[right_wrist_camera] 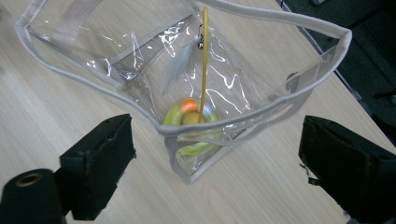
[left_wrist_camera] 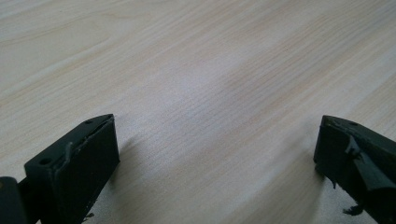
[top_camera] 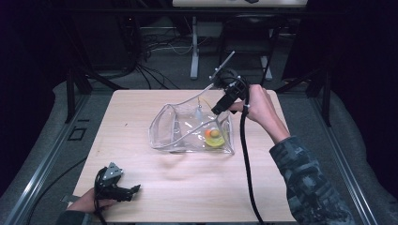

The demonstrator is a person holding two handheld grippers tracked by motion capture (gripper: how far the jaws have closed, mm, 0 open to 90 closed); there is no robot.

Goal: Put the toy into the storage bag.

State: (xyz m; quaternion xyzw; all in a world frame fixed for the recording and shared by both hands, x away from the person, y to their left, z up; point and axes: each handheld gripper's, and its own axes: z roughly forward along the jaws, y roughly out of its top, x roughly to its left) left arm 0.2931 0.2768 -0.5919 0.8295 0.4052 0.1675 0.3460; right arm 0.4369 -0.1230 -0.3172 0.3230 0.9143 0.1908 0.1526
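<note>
A clear plastic bag [top_camera: 187,129] with grey trim lies mouth-up in the middle of the wooden table [top_camera: 197,192]. Inside it sit a yellow-green ring [top_camera: 217,139] and an orange piece [top_camera: 208,133]. In the right gripper view the ring [right_wrist_camera: 177,114], the orange piece [right_wrist_camera: 189,104] and a thin yellow strip [right_wrist_camera: 204,56] show through the bag [right_wrist_camera: 140,60]. My right gripper [top_camera: 217,110] hovers over the bag's right rim, jaws wide open around nothing [right_wrist_camera: 215,135]. My left gripper [top_camera: 135,190] rests low at the table's front left, open over bare wood [left_wrist_camera: 217,149].
The right gripper's black cable [top_camera: 246,164] trails across the table's right half to the front edge. A person's camouflage sleeve [top_camera: 305,183] comes in at the front right. Behind the table stand a white stand leg [top_camera: 194,51] and floor cables [top_camera: 155,70].
</note>
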